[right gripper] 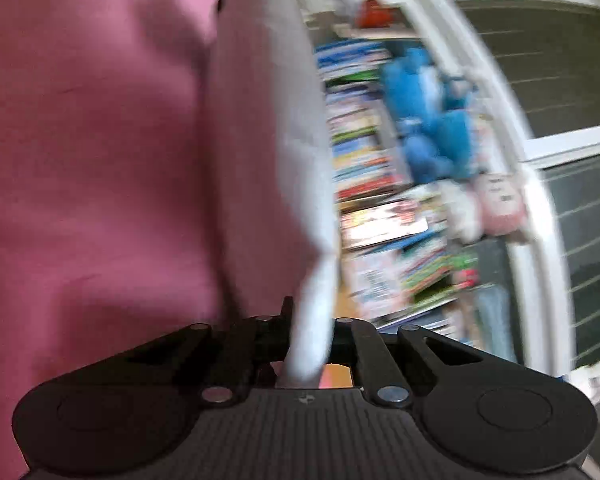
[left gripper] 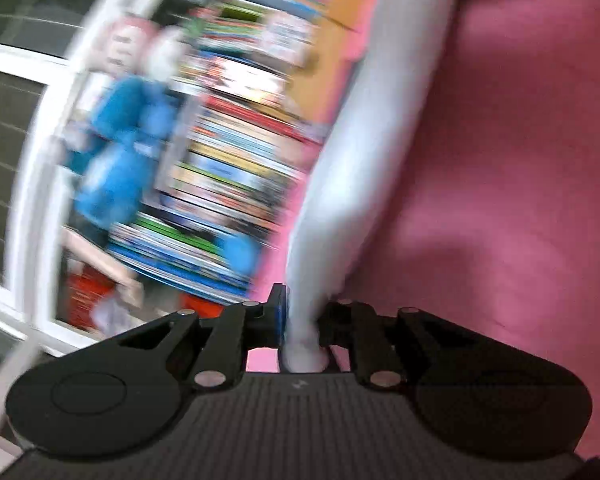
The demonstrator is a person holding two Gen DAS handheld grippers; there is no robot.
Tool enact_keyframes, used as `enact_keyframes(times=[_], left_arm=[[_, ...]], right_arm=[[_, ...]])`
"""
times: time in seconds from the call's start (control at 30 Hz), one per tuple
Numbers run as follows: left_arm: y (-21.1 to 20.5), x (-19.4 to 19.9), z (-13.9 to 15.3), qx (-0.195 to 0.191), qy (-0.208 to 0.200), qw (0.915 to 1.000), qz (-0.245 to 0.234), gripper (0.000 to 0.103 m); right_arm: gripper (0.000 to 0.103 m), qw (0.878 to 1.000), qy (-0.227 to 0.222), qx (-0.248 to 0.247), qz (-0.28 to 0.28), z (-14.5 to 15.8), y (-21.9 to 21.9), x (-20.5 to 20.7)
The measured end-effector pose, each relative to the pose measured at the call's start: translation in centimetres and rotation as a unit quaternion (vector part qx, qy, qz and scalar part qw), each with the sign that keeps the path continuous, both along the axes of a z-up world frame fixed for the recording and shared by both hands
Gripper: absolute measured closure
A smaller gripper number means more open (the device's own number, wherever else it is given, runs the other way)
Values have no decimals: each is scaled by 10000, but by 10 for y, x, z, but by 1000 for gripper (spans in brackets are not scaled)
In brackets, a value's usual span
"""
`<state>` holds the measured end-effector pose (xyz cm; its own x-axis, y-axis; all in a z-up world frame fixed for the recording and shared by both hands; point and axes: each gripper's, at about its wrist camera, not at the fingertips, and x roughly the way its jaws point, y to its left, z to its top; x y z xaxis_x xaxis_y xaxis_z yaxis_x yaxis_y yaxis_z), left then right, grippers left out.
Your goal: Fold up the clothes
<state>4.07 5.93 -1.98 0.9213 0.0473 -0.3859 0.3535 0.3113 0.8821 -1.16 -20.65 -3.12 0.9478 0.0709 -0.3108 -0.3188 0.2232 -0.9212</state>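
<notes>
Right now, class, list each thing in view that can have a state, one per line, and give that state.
Left gripper: shut on the white garment.
Right gripper: shut on the white garment.
White garment: held up, stretched, not yet folded.
Pink cloth: spread, lightly creased.
Blue plush toy: hanging by the books, blurred.

We note both grippers, left (left gripper: 300, 320) and right (right gripper: 310, 326), matte black: paired linkage arms, silver pivot screws, round side discs, ribbed grey housing (small central logo). Left finger (left gripper: 278, 312) edged blue.
</notes>
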Motion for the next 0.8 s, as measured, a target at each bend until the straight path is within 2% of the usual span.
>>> enact_keyframes(times=[0.03, 0.13, 0.27, 0.3, 0.33, 0.4, 0.43, 0.57, 0.63, 0.67, 0.73, 0.8], left_arm=[[0, -9, -17, 146, 124, 9998, -43, 88], [0, -27, -47, 440, 33, 9989, -135, 88], [8, -29, -31, -23, 205, 9997, 155, 87], [12, -29, -26, -158, 255, 9992, 255, 84], [20, -31, -23, -300, 347, 9981, 412, 77], [35, -37, -19, -584, 530, 9942, 726, 65], [43, -39, -17, -725, 621, 9915, 882, 60], [74, -49, -6, -1340, 985, 9748, 1485, 52], [91, -51, 15, -2117, 1179, 9564, 1630, 39], [96, -50, 23, -2443, 1254, 9470, 1669, 38], [76, -33, 25, -2665, 1266, 9434, 1516, 30], [57, -17, 26, -2886, 1278, 9391, 1363, 27]], right_arm=[[94, 9998, 183, -85, -3, -14, -1, -10], [93, 9987, 447, -230, -104, -41, 0, -25], [92, 9986, 470, -66, -229, -30, 1, -26], [87, 9982, 523, 83, -280, -25, -2, -27], [82, 9970, 609, 316, -359, -19, -7, -30], [44, 9926, 779, 781, -516, -8, -17, -37], [41, 9893, 863, 1013, -595, -3, -22, -40], [38, 9697, 1194, 1932, -902, 18, -41, -52], [31, 9559, 1355, 2384, -1053, 29, -51, -58], [26, 9480, 1434, 2607, -1127, 35, -55, -61], [19, 9311, 1534, 3091, -1178, 47, -61, -64], [18, 9149, 1501, 3589, -1076, 62, -49, -43]])
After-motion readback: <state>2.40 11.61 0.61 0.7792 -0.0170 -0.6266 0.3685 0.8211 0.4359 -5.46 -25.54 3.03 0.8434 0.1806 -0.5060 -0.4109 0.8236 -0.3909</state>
